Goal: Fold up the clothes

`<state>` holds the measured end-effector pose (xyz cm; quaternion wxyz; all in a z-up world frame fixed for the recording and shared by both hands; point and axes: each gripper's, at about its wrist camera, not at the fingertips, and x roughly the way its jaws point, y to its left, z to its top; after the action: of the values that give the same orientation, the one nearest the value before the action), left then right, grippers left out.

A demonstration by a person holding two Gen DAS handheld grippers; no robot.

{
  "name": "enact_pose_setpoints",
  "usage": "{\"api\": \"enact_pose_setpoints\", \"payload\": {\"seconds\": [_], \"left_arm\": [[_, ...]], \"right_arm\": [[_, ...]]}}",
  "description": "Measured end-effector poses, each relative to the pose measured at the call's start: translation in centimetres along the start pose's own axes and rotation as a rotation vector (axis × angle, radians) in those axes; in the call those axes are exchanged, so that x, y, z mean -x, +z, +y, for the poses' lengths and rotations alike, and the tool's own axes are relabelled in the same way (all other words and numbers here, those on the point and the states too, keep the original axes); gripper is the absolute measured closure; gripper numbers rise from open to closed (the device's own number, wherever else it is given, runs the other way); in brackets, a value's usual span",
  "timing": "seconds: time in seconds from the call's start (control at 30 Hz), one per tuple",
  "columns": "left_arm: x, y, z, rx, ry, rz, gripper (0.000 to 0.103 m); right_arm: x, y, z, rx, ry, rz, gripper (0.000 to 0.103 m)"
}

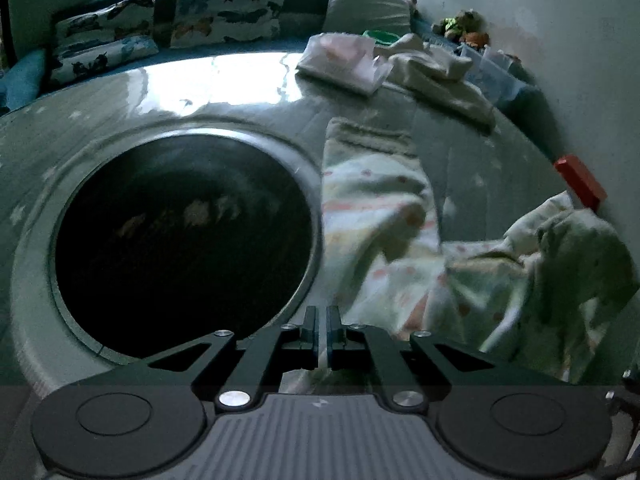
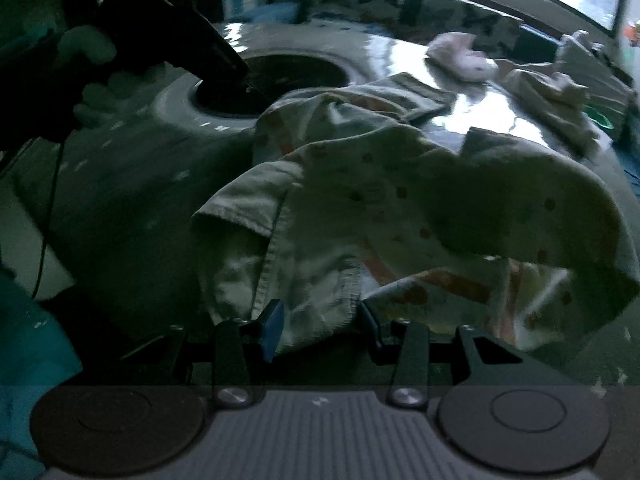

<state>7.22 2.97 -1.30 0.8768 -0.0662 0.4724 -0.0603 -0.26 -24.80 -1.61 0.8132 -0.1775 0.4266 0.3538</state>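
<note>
Blurred cloth (image 2: pixel 320 312) fills open right gripper (image 2: pixel 320 330) — left gripper (image 1: pixel 322 338) closed, empty.

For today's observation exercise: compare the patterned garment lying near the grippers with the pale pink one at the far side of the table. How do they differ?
The patterned garment lies crumpled and spread out, while the pink garment is folded into a compact, flat bundle. The patterned garment shows orange and dotted prints; the pink garment looks nearly plain. The patterned garment sits between the open fingers of the right gripper; the pink garment lies apart from both grippers. Both rest on the glossy grey table.
</note>
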Motion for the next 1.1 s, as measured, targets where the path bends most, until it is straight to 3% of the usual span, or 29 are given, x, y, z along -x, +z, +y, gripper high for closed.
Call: {"api": "enact_pose_setpoints", "payload": {"seconds": [0.17, 0.23, 0.3, 0.37, 0.47, 0.57, 0.77, 1.1], "left_arm": [[1.4, -1.7, 1.4, 0.007, 0.006, 0.015, 0.098], [1.9, -1.6, 1.7, 0.011, 0.015, -0.004, 0.093], [2.3, -1.3, 1.8, 0.014, 0.034, -0.026, 0.068], [2.3, -1.1, 1.6, 0.013, 0.048, -0.041, 0.050], [2.1, -1.1, 1.2, 0.006, 0.039, -0.047, 0.037], [1.9, -1.5, 0.7, -0.003, 0.051, -0.052, 0.019], [2.1, -1.5, 0.4, 0.010, 0.042, -0.075, 0.010], [1.7, -1.6, -0.3, 0.004, 0.045, -0.083, 0.000]], "right_arm": [[0.7, 0.0, 1.1, 0.038, 0.067, 0.021, 0.060], [1.2, 0.5, 0.5, 0.026, 0.059, -0.003, 0.056], [1.4, 0.8, 0.0, 0.003, 0.041, -0.027, 0.048], [1.5, 1.1, -0.6, -0.023, 0.016, -0.050, 0.044], [1.2, 1.3, -1.8, -0.080, -0.018, -0.077, 0.032], [0.4, 1.5, -2.9, -0.138, -0.042, -0.100, 0.028], [-1.8, 1.8, -4.5, -0.205, -0.070, -0.106, 0.027], [-4.7, 2.7, -4.7, -0.198, -0.132, -0.136, 0.009]]}}
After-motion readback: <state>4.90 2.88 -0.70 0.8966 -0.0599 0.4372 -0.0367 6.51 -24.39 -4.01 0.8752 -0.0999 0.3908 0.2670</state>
